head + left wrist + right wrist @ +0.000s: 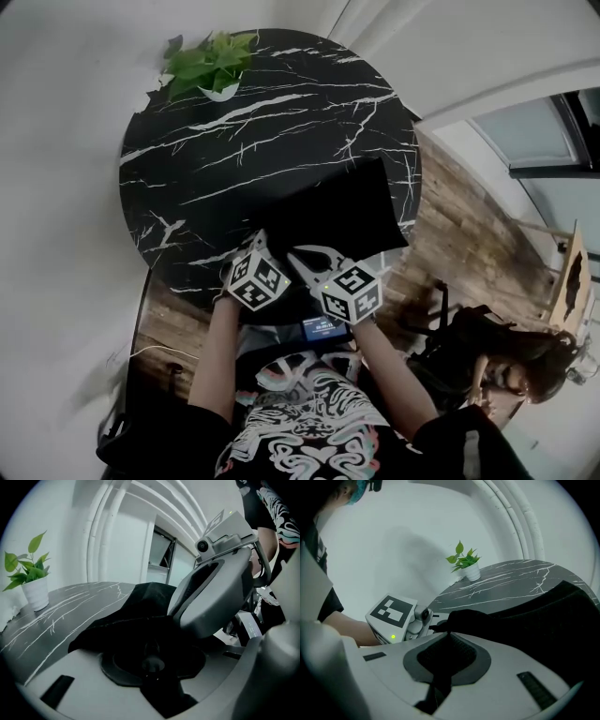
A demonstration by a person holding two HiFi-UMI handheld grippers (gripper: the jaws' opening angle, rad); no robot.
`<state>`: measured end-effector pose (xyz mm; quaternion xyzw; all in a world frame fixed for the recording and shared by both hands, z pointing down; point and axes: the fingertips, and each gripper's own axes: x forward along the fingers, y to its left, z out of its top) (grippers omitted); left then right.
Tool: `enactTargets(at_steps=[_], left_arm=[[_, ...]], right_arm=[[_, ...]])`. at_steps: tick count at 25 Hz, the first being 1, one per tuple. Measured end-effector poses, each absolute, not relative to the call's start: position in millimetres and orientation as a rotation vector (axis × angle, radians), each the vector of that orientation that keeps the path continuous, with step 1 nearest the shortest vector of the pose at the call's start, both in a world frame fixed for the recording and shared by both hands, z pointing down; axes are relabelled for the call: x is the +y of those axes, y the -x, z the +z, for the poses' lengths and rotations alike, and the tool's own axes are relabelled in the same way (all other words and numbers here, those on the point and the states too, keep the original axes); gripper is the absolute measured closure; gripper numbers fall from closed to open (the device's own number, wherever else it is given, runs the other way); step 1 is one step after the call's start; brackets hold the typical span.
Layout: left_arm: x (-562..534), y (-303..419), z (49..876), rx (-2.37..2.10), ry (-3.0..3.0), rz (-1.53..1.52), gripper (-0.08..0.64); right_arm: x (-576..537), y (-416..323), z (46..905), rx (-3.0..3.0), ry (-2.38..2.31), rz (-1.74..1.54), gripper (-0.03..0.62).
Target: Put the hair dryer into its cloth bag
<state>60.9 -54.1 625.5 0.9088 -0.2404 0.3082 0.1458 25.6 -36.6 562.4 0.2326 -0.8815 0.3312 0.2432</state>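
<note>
A black cloth bag [328, 211] lies on the round black marble table [234, 141], near its front edge. My left gripper [260, 240] is closed on the bag's near edge, and black cloth [140, 606] fills the gap between its jaws [152, 653]. Just to its right, my right gripper [305, 253] is shut on the same edge, a fold of the bag [543, 616] pinched at its tips [447, 639]. The two grippers sit close together, and each shows in the other's view. No hair dryer shows in any view.
A small potted plant [208, 66] stands at the table's far left rim. A small device with a lit screen [323, 328] sits below the grippers, off the table. Another person [506, 366] is at the lower right, on the wooden floor side.
</note>
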Motion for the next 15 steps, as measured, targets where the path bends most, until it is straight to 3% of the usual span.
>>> enactTargets(at_steps=[3, 7, 11, 15], left_arm=[[-42, -58, 628, -0.650, -2.628, 0.944, 0.292], [-25, -38, 627, -0.666, -2.636, 1.029, 0.276], [-18, -1, 616, -0.857, -2.540, 0.937, 0.266], [-3, 26, 597, -1.006, -2.475, 0.819, 0.255]], right_arm=[[-33, -23, 567, -2.392, -0.620, 0.930, 0.566], [-26, -20, 569, -2.363, -0.590, 0.896, 0.565], [-19, -16, 552, -2.400, -0.579, 0.905, 0.468], [-29, -29, 510, -2.506, -0.741, 0.923, 0.444]])
